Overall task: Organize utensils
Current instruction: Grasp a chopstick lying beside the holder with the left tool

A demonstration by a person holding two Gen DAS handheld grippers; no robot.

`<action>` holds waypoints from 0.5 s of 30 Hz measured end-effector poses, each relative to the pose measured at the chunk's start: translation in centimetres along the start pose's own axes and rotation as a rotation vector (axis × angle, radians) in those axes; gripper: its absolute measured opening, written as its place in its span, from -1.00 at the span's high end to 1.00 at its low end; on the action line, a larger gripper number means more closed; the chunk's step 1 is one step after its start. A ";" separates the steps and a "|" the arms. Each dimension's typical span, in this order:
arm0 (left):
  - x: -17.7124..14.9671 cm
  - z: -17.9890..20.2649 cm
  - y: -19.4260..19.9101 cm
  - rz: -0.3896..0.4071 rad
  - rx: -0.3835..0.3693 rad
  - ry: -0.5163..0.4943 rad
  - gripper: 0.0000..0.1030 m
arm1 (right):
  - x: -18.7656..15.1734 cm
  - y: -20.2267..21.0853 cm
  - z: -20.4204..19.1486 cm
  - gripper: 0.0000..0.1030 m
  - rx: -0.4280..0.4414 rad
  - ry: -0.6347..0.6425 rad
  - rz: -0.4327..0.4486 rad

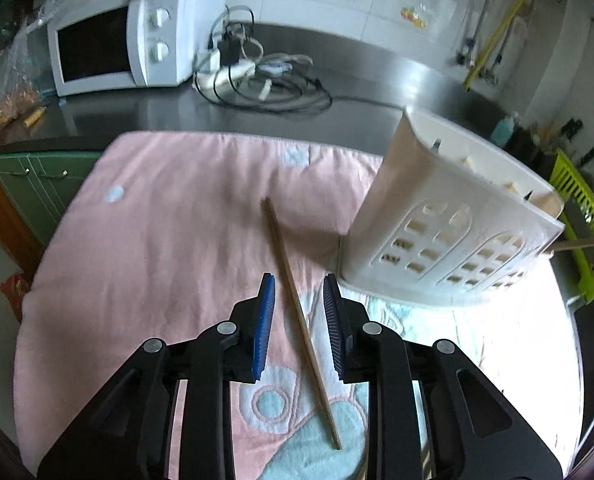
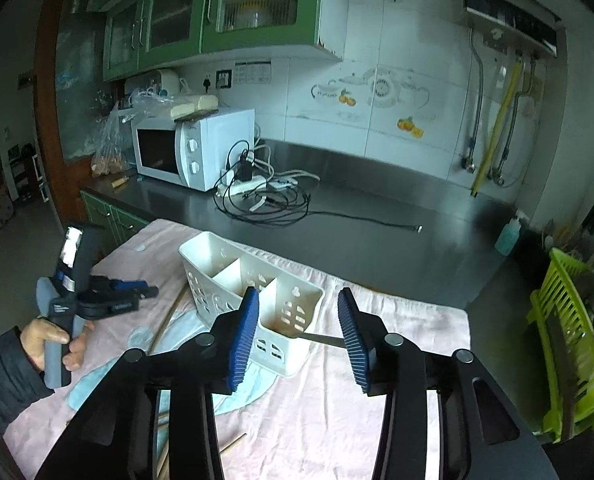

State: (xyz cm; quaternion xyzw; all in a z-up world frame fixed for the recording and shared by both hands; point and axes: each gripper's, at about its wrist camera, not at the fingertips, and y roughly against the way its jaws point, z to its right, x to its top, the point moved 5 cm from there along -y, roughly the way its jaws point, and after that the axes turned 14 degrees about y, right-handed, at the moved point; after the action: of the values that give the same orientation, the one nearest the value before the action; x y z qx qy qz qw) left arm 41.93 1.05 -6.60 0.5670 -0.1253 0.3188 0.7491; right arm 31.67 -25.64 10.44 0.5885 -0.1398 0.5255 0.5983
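Left gripper [image 1: 299, 320] fingers released astride a chopstick [image 1: 301, 320] on the pink cloth [image 1: 157, 220]; right gripper [image 2: 297, 336] fingers released near the white caddy [image 2: 233, 276].

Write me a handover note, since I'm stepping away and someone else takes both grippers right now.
Left gripper: open, straddling a chopstick lying on the pink cloth, not gripping it.
Right gripper: open, empty, just before the white caddy.
Caddy stands on the cloth; a utensil handle sticks out of its near end.
Left: this chopstick, plus more sticks at the near cloth edge.
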 end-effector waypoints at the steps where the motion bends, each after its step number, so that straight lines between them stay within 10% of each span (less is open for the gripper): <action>1: 0.0 0.0 -0.6 -0.011 0.004 0.002 0.52 | 0.0 0.3 0.0 0.16 0.000 0.003 0.006; 15: 0.8 0.5 -5.8 -0.120 0.049 0.047 0.53 | -1.1 0.2 -0.4 0.16 0.015 0.024 0.007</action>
State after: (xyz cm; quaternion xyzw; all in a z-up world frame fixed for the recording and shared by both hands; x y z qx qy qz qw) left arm 46.26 -0.02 -10.47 0.5839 -0.0657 0.2895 0.7556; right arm 30.86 -25.84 9.64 0.5862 -0.1308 0.5355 0.5938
